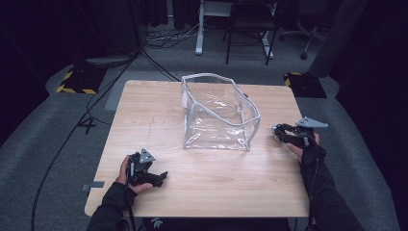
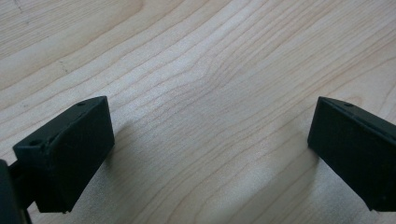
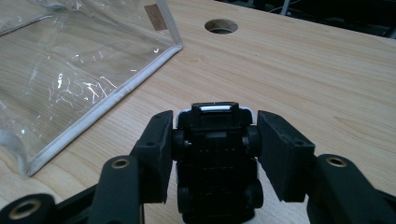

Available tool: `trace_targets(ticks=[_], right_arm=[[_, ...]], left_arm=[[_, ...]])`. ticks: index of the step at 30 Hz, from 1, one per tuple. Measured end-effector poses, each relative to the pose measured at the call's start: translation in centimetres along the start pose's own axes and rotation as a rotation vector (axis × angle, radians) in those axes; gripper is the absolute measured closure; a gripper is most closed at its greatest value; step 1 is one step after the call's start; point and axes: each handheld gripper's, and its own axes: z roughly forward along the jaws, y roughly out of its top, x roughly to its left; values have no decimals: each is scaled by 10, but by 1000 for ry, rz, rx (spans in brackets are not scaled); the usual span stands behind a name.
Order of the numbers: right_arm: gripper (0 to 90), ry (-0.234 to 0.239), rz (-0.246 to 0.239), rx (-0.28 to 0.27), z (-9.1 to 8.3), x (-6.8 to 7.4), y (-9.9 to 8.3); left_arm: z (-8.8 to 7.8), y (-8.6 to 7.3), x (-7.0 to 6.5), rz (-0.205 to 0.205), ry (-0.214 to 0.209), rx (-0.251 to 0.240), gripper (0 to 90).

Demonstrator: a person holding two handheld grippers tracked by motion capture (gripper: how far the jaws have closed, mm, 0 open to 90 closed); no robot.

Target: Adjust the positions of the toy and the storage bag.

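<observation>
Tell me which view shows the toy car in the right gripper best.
The right gripper view: the toy car sits upside down between the jaws of the right gripper, wheels and black underside plain. In the high view the right gripper is small and the car cannot be made out. The left gripper view looks at bare table.

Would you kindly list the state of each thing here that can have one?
Clear bag: upright on the table, top open, looks empty.
Left gripper: open, low over bare wood, holding nothing.
Right gripper: shut on a toy car, beside the bag.
Toy car: underside up, wheels showing, held between the jaws.
Table: bare apart from the bag.
</observation>
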Motion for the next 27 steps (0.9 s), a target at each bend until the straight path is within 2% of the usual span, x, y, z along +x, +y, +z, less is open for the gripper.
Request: trace_targets(ticks=[10,11,13,14,15,17,27], right_arm=[[484,-6,27,-17,-4,-5,2],[484,-7,45,-26,-4,-4,3],[484,-8,26,-24,-4,-5,4],[484,-6,43,-25,-5,-4,5],[484,-11,23,-23,-5,-6,6],[484,-15,39,-35,-5,-4,8],[484,-5,24,-77,-11,1,23]], left_arm=[[0,0,0,3,-1,2,6],[0,0,0,3,-1,1,6],[0,0,0,3,-1,1,6],[0,0,0,6,-2,3,6],[0,0,0,4,-2,1,6],[0,0,1,7,-3,3,6],[0,0,1,8,-3,3,6]])
